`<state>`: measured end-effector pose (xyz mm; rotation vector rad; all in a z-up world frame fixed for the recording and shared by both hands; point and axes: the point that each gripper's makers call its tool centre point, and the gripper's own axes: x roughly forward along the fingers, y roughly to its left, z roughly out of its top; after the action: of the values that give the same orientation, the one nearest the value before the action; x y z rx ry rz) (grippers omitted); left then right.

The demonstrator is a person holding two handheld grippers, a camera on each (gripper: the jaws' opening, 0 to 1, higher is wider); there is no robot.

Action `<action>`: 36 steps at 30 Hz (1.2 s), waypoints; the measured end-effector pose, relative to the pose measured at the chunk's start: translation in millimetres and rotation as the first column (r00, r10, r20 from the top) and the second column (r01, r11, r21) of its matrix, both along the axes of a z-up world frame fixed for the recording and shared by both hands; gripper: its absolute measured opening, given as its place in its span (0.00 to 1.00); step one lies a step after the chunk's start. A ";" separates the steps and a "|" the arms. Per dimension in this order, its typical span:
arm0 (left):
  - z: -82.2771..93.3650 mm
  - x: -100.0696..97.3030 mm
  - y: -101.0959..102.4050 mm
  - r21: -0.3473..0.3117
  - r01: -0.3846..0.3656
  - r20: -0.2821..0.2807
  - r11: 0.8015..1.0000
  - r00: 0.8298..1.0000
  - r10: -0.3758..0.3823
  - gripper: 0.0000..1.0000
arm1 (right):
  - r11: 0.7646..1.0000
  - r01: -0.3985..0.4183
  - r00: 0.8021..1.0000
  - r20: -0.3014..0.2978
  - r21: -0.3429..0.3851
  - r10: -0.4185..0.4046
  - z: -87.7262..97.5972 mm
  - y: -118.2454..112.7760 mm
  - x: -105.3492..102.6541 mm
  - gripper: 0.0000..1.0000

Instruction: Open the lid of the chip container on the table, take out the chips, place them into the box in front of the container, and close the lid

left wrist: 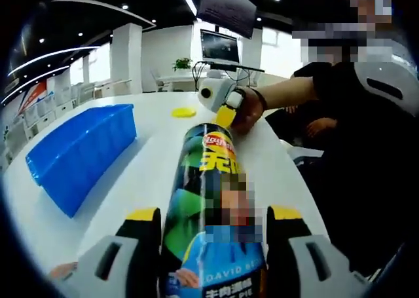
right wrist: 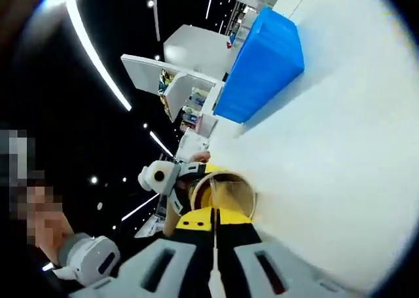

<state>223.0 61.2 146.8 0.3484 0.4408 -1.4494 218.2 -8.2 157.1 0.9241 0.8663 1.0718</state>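
A green and black chip can (left wrist: 209,200) lies between my left gripper's (left wrist: 215,214) yellow-tipped jaws, which are shut on its body, its mouth pointing away. The yellow lid (left wrist: 184,112) rests on the white table (left wrist: 150,173) beyond the can. My right gripper (left wrist: 226,114), held by a hand, has its tips at the can's mouth. In the right gripper view the right gripper (right wrist: 214,227) has its jaws pressed together just in front of the open can mouth (right wrist: 222,192), where yellow chips show inside. The blue box (left wrist: 82,154) stands left of the can.
The blue box (right wrist: 258,69) is open-topped and sits near the table's rounded edge. A person in dark clothes stands at the right of the table. Desks, a monitor and a plant fill the office behind.
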 end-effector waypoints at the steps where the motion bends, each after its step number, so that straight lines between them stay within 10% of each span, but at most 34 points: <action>1: -1.3 -0.2 0.4 0.020 0.003 0.006 1.000 1.000 -0.003 0.65 | 1.000 0.004 1.000 0.004 -0.013 -0.004 -1.3 1.6 1.4 0.01; 15: -1.7 2.7 3.0 0.013 -0.017 0.007 1.000 1.000 0.017 0.65 | 1.000 0.022 1.000 -0.006 -0.003 -0.022 -2.1 -7.6 11.9 0.01; 24: 0.4 2.2 1.9 -0.016 -0.020 0.010 1.000 1.000 0.020 0.65 | 0.967 0.226 0.937 0.297 -0.121 -0.182 36.9 -79.4 46.9 0.13; 27: 0.6 0.5 1.4 -0.016 -0.008 0.013 1.000 1.000 0.008 0.65 | 0.897 0.351 0.839 0.515 -0.268 -0.174 57.4 -135.2 67.9 0.18; 29: 0.6 0.6 1.5 -0.014 -0.007 0.014 1.000 1.000 0.007 0.65 | 0.795 0.412 0.768 0.640 -0.445 -0.040 54.7 -173.1 76.8 0.23; 31: 0.5 0.8 1.5 -0.013 -0.006 0.015 1.000 1.000 0.006 0.65 | 0.662 0.425 0.761 0.639 -0.617 0.107 35.2 -200.5 79.0 0.33; 33: 0.7 1.0 1.3 -0.015 -0.004 0.017 1.000 1.000 0.004 0.65 | 0.558 0.399 0.810 0.565 -0.727 0.157 9.6 -216.3 76.3 0.43; 35: 0.8 1.0 1.1 -0.014 -0.002 0.022 1.000 1.000 0.003 0.65 | 0.565 0.377 0.850 0.517 -0.734 0.104 -3.3 -212.4 71.2 0.47; 36: 1.0 1.0 1.1 -0.015 -0.002 0.024 1.000 1.000 0.003 0.65 | 0.649 0.360 0.847 0.527 -0.670 0.075 0.2 -190.2 64.4 0.44</action>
<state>224.0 62.3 147.8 0.3527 0.4100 -1.4440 282.6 -198.4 157.3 -0.0312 0.6590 0.6408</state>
